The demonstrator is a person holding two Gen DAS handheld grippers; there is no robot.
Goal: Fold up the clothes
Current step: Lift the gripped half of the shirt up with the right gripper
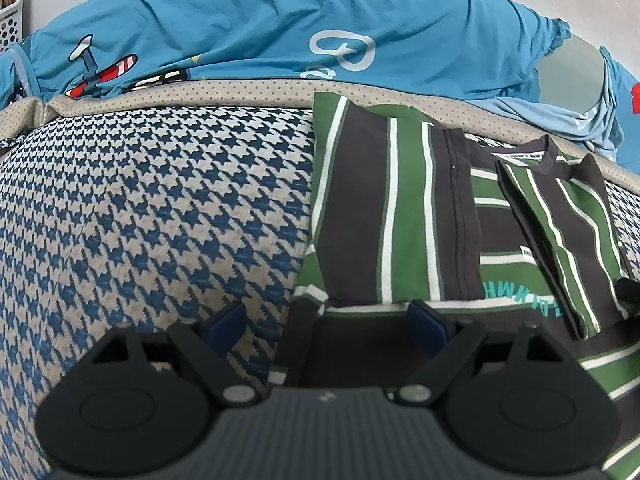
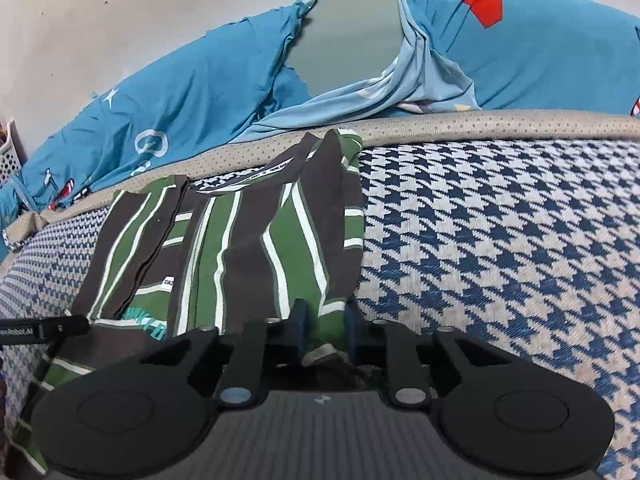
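From the left wrist camera, the left gripper (image 1: 326, 322) has its jaws spread wide with nothing gripped; the left jaw hangs over the houndstooth mattress (image 1: 160, 208) and the right jaw over the near part of the striped shirt (image 1: 400, 208). The shirt, in green, dark brown and white stripes, lies flat on the mattress ahead of the jaws and off to their right, its sides folded in over the middle and its collar (image 1: 536, 156) at the far end. A piece of teal lettering (image 1: 540, 300) shows just right of the right jaw. Beyond the shirt runs a dotted beige border of the mattress, and past it a blue printed sheet (image 1: 280, 32) lies bunched along the wall. A white basket (image 1: 12, 20) stands at the far left. From the right wrist camera, the right gripper (image 2: 324, 330) has its jaws drawn close together, and a fold of the shirt's right edge (image 2: 324, 344) sits between them; the blue pads (image 2: 300, 324) look pressed against the cloth on both sides. The rest of the shirt (image 2: 240, 248) stretches ahead and to the left of these jaws, collar farthest away, and bare mattress (image 2: 500, 260) lies to their right. The tip of the left gripper (image 2: 60, 328) pokes in at the left edge over the shirt. The blue sheet (image 2: 200, 92) lies bunched beyond the mattress border.
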